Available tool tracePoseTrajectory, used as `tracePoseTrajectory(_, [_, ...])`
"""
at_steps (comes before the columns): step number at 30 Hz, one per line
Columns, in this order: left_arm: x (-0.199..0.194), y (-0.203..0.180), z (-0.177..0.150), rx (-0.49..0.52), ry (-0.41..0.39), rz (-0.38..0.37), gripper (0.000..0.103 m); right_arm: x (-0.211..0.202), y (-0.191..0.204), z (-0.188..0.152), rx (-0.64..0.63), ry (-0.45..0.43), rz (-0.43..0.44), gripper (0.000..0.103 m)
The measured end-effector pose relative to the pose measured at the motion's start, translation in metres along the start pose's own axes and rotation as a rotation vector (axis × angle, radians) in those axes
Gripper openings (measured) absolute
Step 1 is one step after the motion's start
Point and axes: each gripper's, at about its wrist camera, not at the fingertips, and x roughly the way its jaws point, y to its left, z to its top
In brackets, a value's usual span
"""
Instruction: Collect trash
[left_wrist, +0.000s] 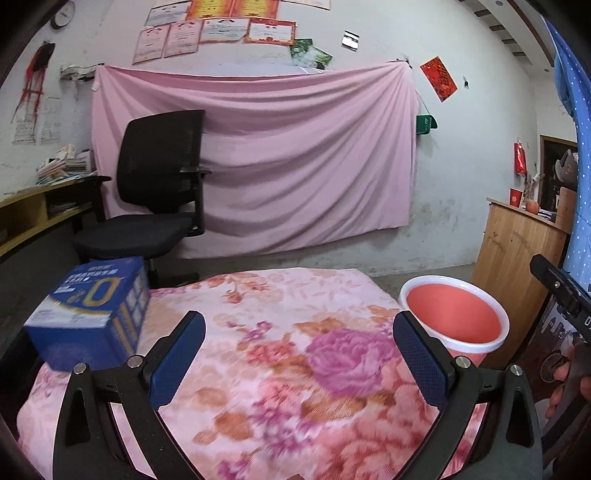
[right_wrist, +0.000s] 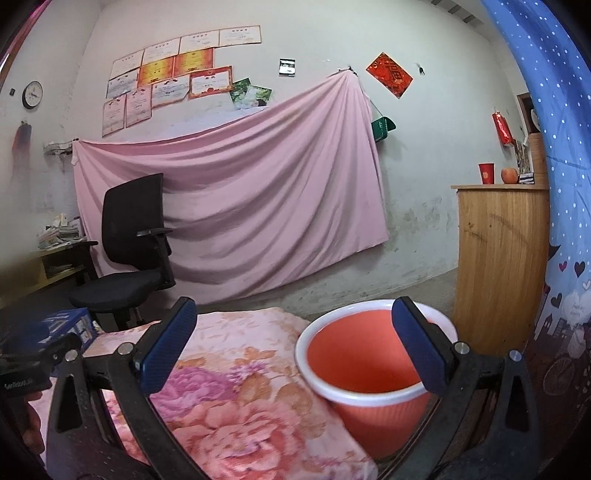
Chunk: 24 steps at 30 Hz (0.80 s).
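Both tools hang above a counter covered by a floral blanket (left_wrist: 280, 354). The left hand-held gripper (left_wrist: 299, 354) has its jaws spread wide, with nothing between them. The right hand-held gripper (right_wrist: 295, 350) is likewise spread apart and empty, its right finger (right_wrist: 417, 347) in front of the orange bin (right_wrist: 369, 365). The bin stands just beside the blanket's right edge. A blue box (left_wrist: 92, 314) rests on the blanket's far left corner. A black office chair (left_wrist: 159, 192) stands behind, before a pink sheet (left_wrist: 295, 147) hung on the wall.
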Motion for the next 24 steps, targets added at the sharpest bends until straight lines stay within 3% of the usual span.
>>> tracePoseTrajectory(10, [-0.041, 0.025, -0.017, -0.004, -0.040, 0.036, 0.100, -0.030, 0.032, -0.023, -0.065, 0.028, 0.033, 0.103])
tracePoseTrajectory(24, [-0.088, 0.043, -0.040, -0.038, -0.070, 0.068, 0.100, -0.078, 0.058, -0.030, -0.079, 0.037, 0.063, 0.103])
